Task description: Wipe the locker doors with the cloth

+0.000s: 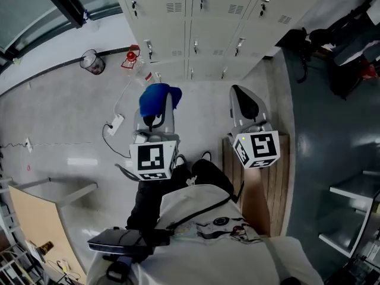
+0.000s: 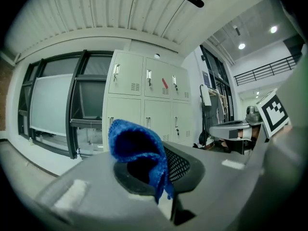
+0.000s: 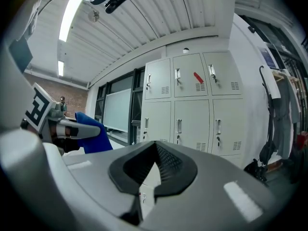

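Observation:
A bank of pale grey lockers [image 1: 202,16] stands ahead, its doors closed; it also shows in the left gripper view [image 2: 144,100] and the right gripper view [image 3: 192,105]. My left gripper [image 1: 155,108] is shut on a blue cloth [image 1: 159,98], which bunches over its tips [image 2: 137,146] well short of the doors. In the right gripper view the cloth [image 3: 91,131] shows at the left. My right gripper [image 1: 244,103] is held beside the left one, its jaws shut together with nothing between them [image 3: 153,170]. Neither gripper touches the lockers.
A mesh bin [image 1: 92,62] and a red object [image 1: 132,56] sit by the wall left of the lockers. A power strip [image 1: 114,124] with its cable lies on the floor. A wooden platform [image 1: 276,183] is on the right, dark bags [image 1: 309,40] beyond it.

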